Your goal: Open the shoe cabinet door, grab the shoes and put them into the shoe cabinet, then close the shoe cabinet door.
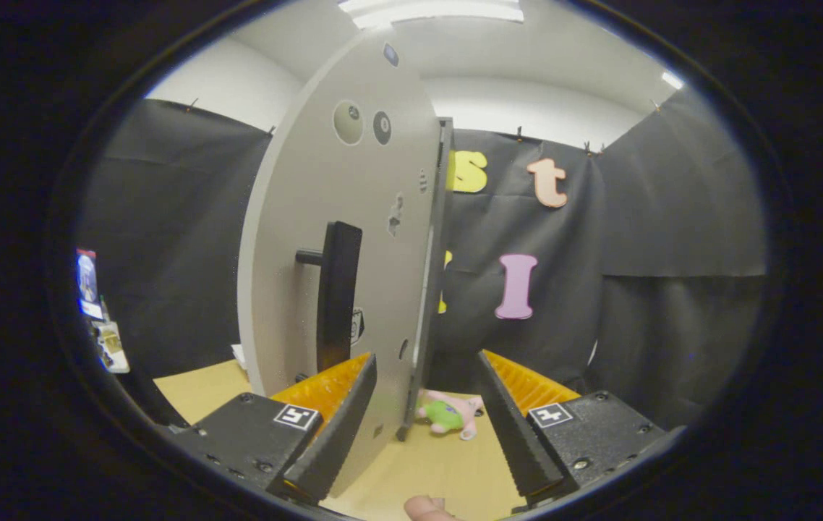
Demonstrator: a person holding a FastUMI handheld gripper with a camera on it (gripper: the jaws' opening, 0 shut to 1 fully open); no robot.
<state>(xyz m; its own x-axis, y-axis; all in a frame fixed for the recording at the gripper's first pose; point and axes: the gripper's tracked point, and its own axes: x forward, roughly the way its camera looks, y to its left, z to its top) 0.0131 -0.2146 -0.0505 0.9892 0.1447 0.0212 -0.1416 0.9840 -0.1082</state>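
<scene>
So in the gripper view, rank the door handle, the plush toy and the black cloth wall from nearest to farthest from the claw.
The claw is open, its fingers straddling the door's edge.
1. Door handle: on the cabinet door, just above the left finger.
2. Plush toy: on the tabletop, just beyond the door's edge.
3. Black cloth wall: far behind everything.

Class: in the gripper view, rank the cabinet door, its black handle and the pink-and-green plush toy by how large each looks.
1. cabinet door
2. black handle
3. plush toy

The door and handle are nearer the camera, so true sizes stay unsure. The open gripper straddles the door's edge.
</scene>
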